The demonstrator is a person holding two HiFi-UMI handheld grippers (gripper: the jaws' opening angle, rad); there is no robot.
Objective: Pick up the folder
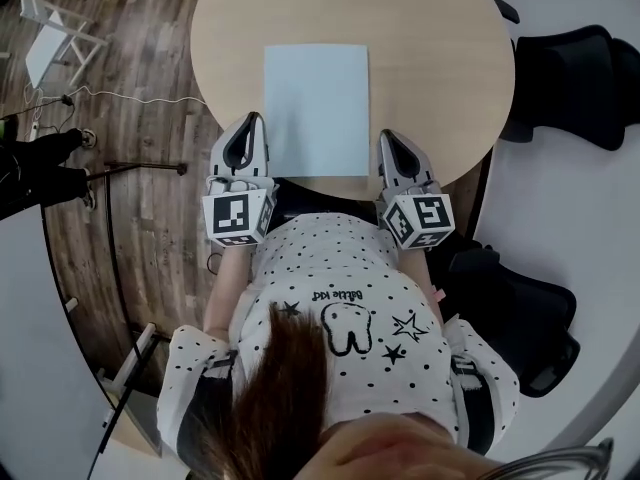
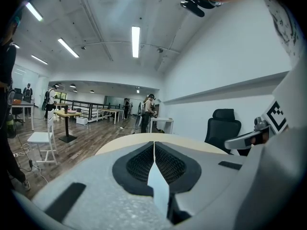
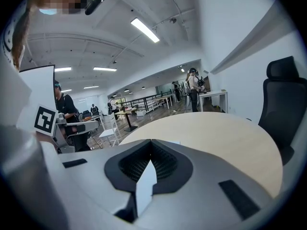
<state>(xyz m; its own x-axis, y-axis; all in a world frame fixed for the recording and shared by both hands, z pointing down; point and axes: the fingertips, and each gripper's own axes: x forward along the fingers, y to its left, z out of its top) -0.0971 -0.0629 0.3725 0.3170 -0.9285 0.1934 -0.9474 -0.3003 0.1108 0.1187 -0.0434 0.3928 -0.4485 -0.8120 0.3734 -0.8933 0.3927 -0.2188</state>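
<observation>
A pale blue folder [image 1: 316, 108] lies flat on the round wooden table [image 1: 440, 48], its near edge close to the table's front rim. My left gripper [image 1: 252, 120] is just left of the folder's near-left corner, with its jaws shut and nothing between them. My right gripper [image 1: 388, 136] is just right of the near-right corner, also shut and empty. In the left gripper view the closed jaws [image 2: 154, 145] point level over the table top [image 2: 192, 145]. The right gripper view has its closed jaws [image 3: 150, 143] aimed across the table [image 3: 216, 138]. Neither gripper touches the folder.
Black office chairs stand to the right of the table [image 1: 575, 78] and beside me [image 1: 520, 313]. A white chair [image 1: 50, 43] and cables lie on the wooden floor at the left. A person in black [image 1: 40, 168] stands at the left edge.
</observation>
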